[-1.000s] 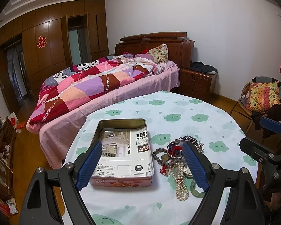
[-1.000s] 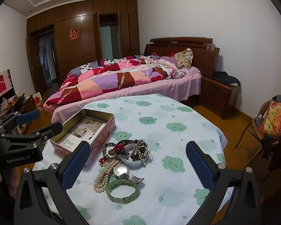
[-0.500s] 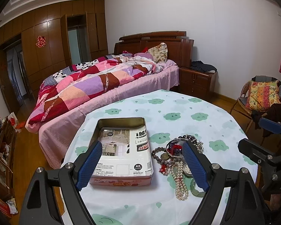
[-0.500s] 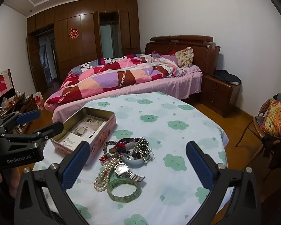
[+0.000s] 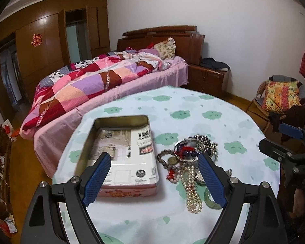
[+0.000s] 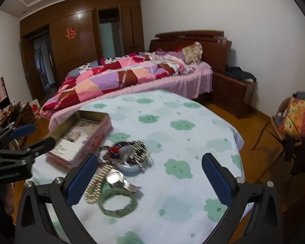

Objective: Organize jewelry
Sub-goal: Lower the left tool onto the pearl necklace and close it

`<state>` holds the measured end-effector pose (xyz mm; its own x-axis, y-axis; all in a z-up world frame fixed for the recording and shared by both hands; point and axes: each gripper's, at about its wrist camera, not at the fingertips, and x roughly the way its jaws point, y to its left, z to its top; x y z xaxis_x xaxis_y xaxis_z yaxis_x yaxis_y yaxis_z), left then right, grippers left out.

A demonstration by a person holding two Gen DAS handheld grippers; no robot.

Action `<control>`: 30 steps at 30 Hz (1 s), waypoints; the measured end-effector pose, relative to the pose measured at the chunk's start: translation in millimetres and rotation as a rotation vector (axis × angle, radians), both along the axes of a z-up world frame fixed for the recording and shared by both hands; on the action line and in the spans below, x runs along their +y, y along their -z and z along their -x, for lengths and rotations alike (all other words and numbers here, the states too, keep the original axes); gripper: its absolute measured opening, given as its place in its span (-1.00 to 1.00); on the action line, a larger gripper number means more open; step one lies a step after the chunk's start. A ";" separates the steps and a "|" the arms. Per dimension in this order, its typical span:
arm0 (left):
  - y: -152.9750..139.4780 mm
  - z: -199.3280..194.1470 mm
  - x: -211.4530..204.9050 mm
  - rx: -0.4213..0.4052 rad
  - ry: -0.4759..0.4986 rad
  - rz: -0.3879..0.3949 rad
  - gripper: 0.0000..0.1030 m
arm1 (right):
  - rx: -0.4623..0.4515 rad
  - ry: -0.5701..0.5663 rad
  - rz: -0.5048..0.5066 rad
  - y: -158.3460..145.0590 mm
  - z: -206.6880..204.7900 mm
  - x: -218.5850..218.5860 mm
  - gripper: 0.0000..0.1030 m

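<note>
Pearls [image 5: 193, 191], watch [image 6: 117, 178] and bangle [image 6: 118, 201] lie loose on the worktop [image 6: 193, 142]; the tin [image 5: 120, 156] holds no jewelry (nothing sorted yet). Both the left hand-held gripper [image 5: 154, 179] and the right hand-held gripper [image 6: 149, 180] are spread, empty.

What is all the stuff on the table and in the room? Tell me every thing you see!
tin box: 1, pink sides, open, on the table's left part, printed card inside
pearl necklace: 1, cream, right of the tin
green bangle: 1, green, nearest edge of the pile
wristwatch: 1, silver, beside the bangle
small dish: 1, silvery, holds dark and red beads
table: 1, white cloth with green clouds
bed: 1, pink patchwork quilt, behind the table
chair: 1, bright cushion, far right
left gripper: 1, black with blue pads, open
right gripper: 1, same colours, open
</note>
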<state>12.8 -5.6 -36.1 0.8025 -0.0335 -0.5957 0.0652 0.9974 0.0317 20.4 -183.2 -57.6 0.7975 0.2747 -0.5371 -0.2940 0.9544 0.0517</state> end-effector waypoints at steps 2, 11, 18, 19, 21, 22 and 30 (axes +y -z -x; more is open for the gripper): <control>8.2 -3.1 -5.2 0.013 0.018 -0.009 0.69 | 0.024 0.016 0.002 6.3 -0.8 -9.5 1.00; 38.7 -25.1 -22.3 0.118 0.085 0.010 0.23 | 0.108 0.035 0.002 37.3 3.8 -17.7 1.00; 60.2 -36.2 -31.7 0.185 0.106 0.008 -0.09 | 0.128 0.018 -0.005 42.9 28.4 -12.4 1.00; 62.2 -37.8 -33.4 0.193 0.110 0.010 -0.13 | 0.131 0.016 -0.009 44.4 16.7 -15.6 1.00; 65.3 -39.8 -36.3 0.206 0.118 0.009 -0.15 | 0.139 0.009 -0.012 45.3 14.6 -16.2 1.00; 66.3 -39.8 -36.8 0.211 0.122 0.010 -0.16 | 0.140 0.007 -0.010 46.2 22.5 -13.2 1.00; 81.8 -45.2 -43.8 0.274 0.156 0.018 -0.40 | 0.172 -0.037 -0.013 44.2 4.3 -11.2 0.71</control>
<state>58.0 -49.4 -117.9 0.5967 -0.1561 -0.7872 0.2216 0.9748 -0.0253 16.1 -194.4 -101.8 0.6834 0.3096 -0.6612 -0.3142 0.9422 0.1164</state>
